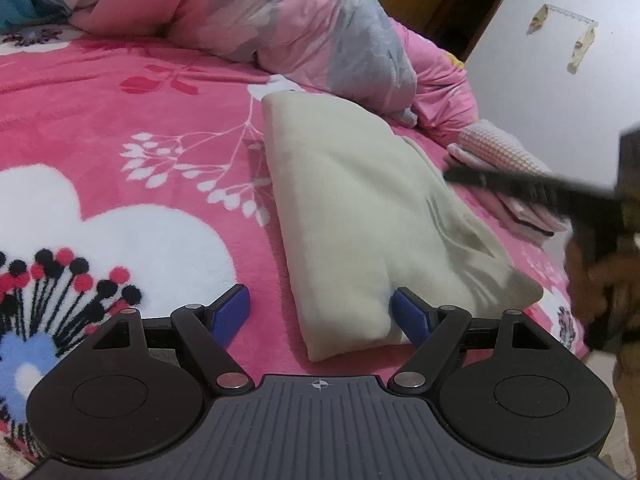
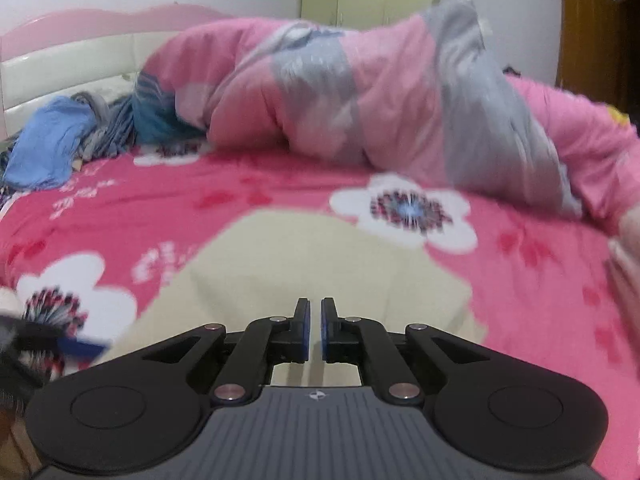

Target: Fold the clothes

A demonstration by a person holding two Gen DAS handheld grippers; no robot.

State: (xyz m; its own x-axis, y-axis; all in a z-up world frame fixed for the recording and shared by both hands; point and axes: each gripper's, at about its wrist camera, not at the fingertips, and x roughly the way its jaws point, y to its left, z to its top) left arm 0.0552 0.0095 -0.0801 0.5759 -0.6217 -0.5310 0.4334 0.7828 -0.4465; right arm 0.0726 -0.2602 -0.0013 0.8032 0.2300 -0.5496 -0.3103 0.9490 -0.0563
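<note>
One cream fleece garment (image 1: 372, 216), already folded into a thick rectangle, lies on the pink floral bed blanket (image 1: 120, 120). The left gripper (image 1: 320, 312) spreads its fingers wide at the near edge; the right gripper (image 2: 316, 330) is nearly closed, empty. Next probably calls for gripping that edge for a final fold.

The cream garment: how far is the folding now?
Done: the cream garment lies folded into a compact stack on the pink blanket. In hand: nothing; the left gripper is open, the right gripper nearly shut, empty. Left: perhaps a final fold.
</note>
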